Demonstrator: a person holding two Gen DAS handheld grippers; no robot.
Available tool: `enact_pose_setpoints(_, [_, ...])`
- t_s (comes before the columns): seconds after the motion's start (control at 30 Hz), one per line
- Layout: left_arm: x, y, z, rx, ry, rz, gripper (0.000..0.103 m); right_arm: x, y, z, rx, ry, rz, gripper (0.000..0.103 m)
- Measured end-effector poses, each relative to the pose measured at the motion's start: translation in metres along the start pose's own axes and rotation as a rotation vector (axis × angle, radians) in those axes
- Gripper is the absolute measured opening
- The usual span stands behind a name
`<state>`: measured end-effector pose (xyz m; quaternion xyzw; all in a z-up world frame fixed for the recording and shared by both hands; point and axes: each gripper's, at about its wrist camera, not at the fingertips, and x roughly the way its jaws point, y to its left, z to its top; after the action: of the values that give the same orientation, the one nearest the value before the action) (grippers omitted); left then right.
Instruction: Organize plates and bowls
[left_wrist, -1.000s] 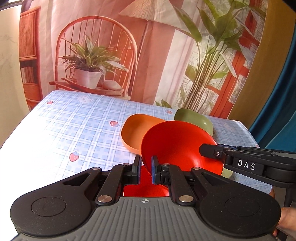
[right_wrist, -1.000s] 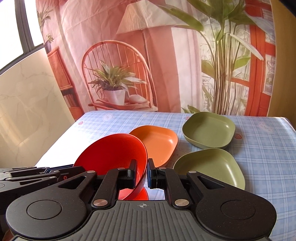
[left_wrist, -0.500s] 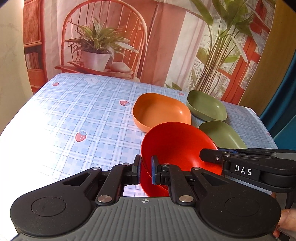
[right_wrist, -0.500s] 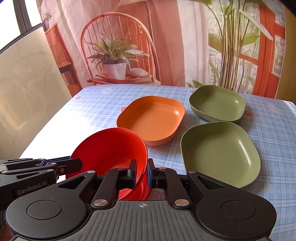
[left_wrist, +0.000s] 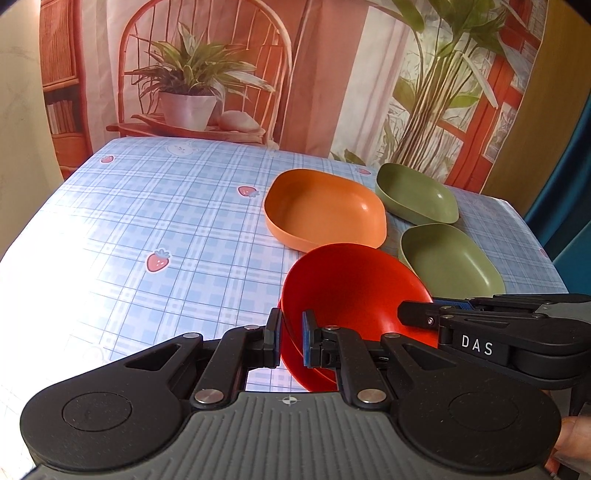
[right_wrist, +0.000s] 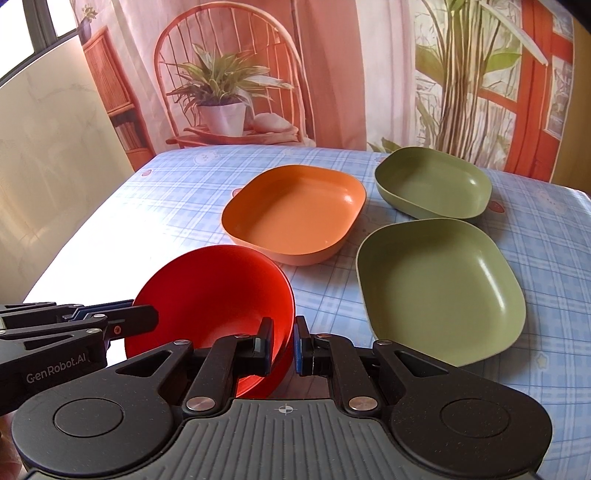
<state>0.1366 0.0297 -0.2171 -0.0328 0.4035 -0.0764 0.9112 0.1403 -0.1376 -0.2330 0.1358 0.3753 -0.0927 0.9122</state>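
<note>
the red bowl (left_wrist: 351, 295) is held tilted just above the near part of the surface (left_wrist: 147, 221), gripped from two sides. the left gripper (left_wrist: 291, 338) has its jaws clamped on the bowl's near-left rim, and the right gripper (right_wrist: 284, 345) has its jaws clamped on the rim at the opposite side; each gripper shows in the other's view as a black arm reaching onto the bowl.

just beyond the bowl sits the orange dish (right_wrist: 295, 212), its near edge close to the bowl's far rim; whether they touch cannot be told. to the right of the bowl lies the near green dish (right_wrist: 439, 284), just beside it, and behind that the far green dish (right_wrist: 432, 182) near the far right corner. the three dishes crowd the right and middle of the surface, leaving little gap between them.

open room lies to the left: a wide bare stretch of the blue checked cloth (left_wrist: 184, 192) with strawberry prints runs to the left edge and to the far edge. the right edge of the surface falls away just past the green dishes. behind the far edge hangs a printed backdrop (left_wrist: 207, 74) of a chair and plants. a fingertip (left_wrist: 572, 439) shows at the lower right corner of the left view.
</note>
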Motion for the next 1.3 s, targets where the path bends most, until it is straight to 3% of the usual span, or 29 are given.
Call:
enact_pose_setpoints(0.4, [0.004,0.001,0.000,0.001,0.013,-0.005,0.012,0.002,-0.001,0.001,-0.010,0.003,-0.006,0.012])
enact_pose_setpoints(0.57, [0.005,0.001,-0.001,-0.003,0.017,0.000,0.012,0.002,0.001,0.001,-0.024,0.005,-0.010,0.017])
enact_pose_setpoints(1.1, [-0.015,-0.007,0.002,-0.007,-0.031,0.001,0.012,-0.020,-0.002,-0.008,-0.044,-0.046,-0.029,0.019])
enact_pose_setpoints(1.3, [-0.027,-0.016,-0.007,-0.005,-0.040,-0.021,0.020,-0.035,-0.009,-0.018,-0.031,-0.074,-0.036,0.019])
